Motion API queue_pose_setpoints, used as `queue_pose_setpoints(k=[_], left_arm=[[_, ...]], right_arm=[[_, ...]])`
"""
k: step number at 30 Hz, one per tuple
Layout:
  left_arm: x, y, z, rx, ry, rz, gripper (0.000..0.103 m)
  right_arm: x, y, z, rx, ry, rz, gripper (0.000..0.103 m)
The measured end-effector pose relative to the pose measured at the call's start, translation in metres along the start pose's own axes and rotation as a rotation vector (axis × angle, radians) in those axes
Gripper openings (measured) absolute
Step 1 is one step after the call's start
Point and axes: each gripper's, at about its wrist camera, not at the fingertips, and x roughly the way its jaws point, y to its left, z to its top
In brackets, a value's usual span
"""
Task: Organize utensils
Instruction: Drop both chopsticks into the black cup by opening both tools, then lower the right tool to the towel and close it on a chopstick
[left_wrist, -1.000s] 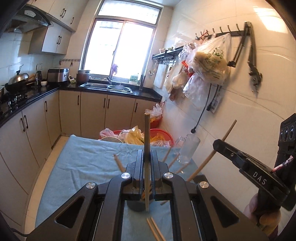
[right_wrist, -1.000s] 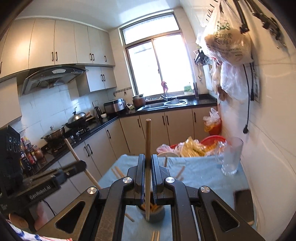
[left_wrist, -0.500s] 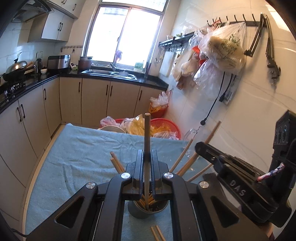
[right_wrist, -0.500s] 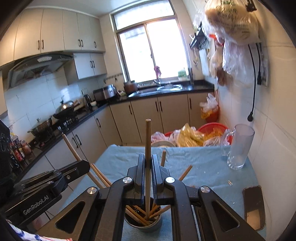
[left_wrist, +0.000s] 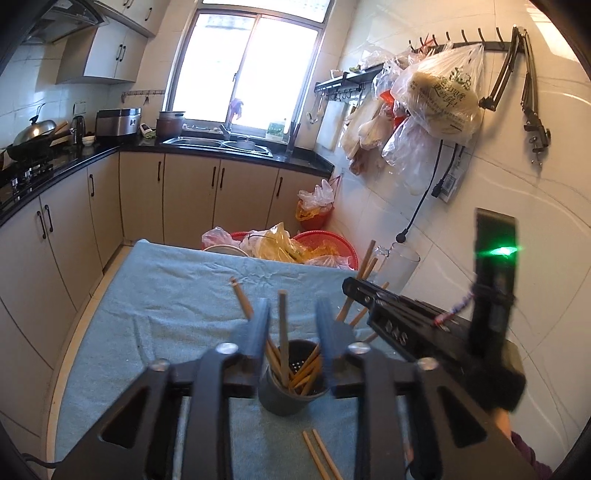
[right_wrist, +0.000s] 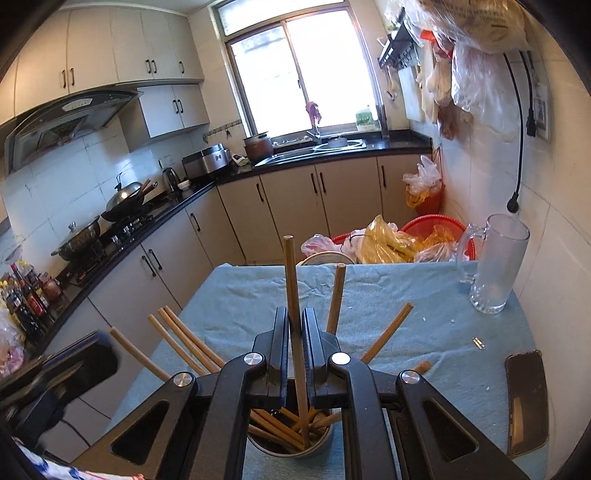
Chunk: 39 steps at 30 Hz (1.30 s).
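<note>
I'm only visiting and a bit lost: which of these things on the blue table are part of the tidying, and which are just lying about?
Part of the job:
- metal holder
- chopstick pinched in the right gripper
- loose chopstick pair on the cloth
- left gripper, jaws apart

Just lying about:
- glass mug
- phone
- red basket

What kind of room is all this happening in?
A home kitchen, by the look of it: a sink below the window, a wok on the gas stove under a range hood, and chopsticks standing in a holder on a cloth-covered table.
</note>
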Motion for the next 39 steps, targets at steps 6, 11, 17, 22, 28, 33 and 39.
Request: queue_pose_setpoints(k=[6,11,17,22,28,33,39], left_arm=[[-0.028,0.009,-0.007,-0.02,-0.021,0.0,0.035],[-0.054,0.015,-0.014,-0.035,-0.062,0.023,0.042],[-0.078,0.018,-0.029,0.014,-0.098,0.123,0.054],[-0.086,0.022,-0.05,0.013,-0.06,0.162,0.056],[-0.091,0.024,-0.085,0.008,-0.025,0.219,0.058],[-0.093,0.027,-0.115,0.023,-0.019,0.333,0.06],[-0.089,0.036,-0.139,0.015,0.038,0.376,0.06]], right_arm=[[0.006,-0.004,0.004,0.046,0.02,0.069,0.018],[-0.004,-0.003,0.005,0.068,-0.004,0.103,0.025],[-0.039,-0.002,-0.004,0.06,-0.041,0.109,0.035],[-0.072,-0.003,-0.033,0.036,-0.05,0.096,0.046],[-0.092,-0.013,-0.09,0.031,-0.007,0.042,0.052],[-0.088,-0.03,-0.145,0.07,0.077,0.019,0.052],[-0.084,-0.044,-0.195,0.105,0.155,-0.023,0.052]])
